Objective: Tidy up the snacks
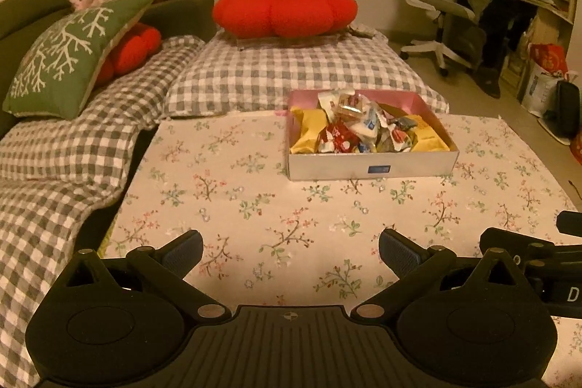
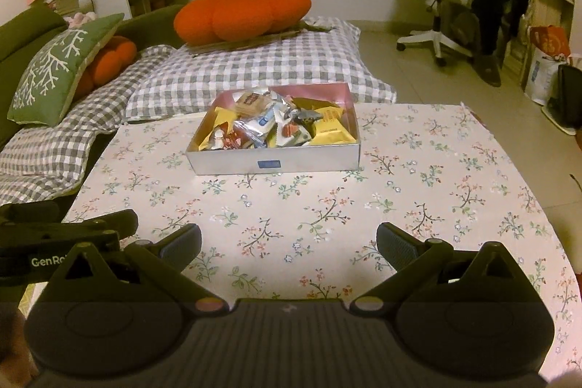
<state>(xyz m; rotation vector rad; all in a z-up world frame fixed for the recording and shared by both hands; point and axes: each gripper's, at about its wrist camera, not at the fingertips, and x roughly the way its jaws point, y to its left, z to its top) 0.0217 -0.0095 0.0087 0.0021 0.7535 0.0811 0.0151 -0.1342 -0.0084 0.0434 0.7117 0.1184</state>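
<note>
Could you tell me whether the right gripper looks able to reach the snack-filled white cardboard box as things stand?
Probably yes: the right gripper is open, and only bare floral tablecloth lies between it and the white cardboard box of snacks.

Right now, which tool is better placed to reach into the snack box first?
Probably the right tool. In its view the snack box lies almost straight ahead, while for the left tool the box sits off to its right. Both tools are open, empty and apart from the box, so the advantage is small.

Your table [image 1: 225,177] wears floral cloth [image 2: 418,191] — one thing on it: shallow box [image 1: 371,166], at 12 o'clock toward far edge, heaped with wrapped snacks [image 1: 363,130]. Rest of cloth around box bare — you see print only.
</note>
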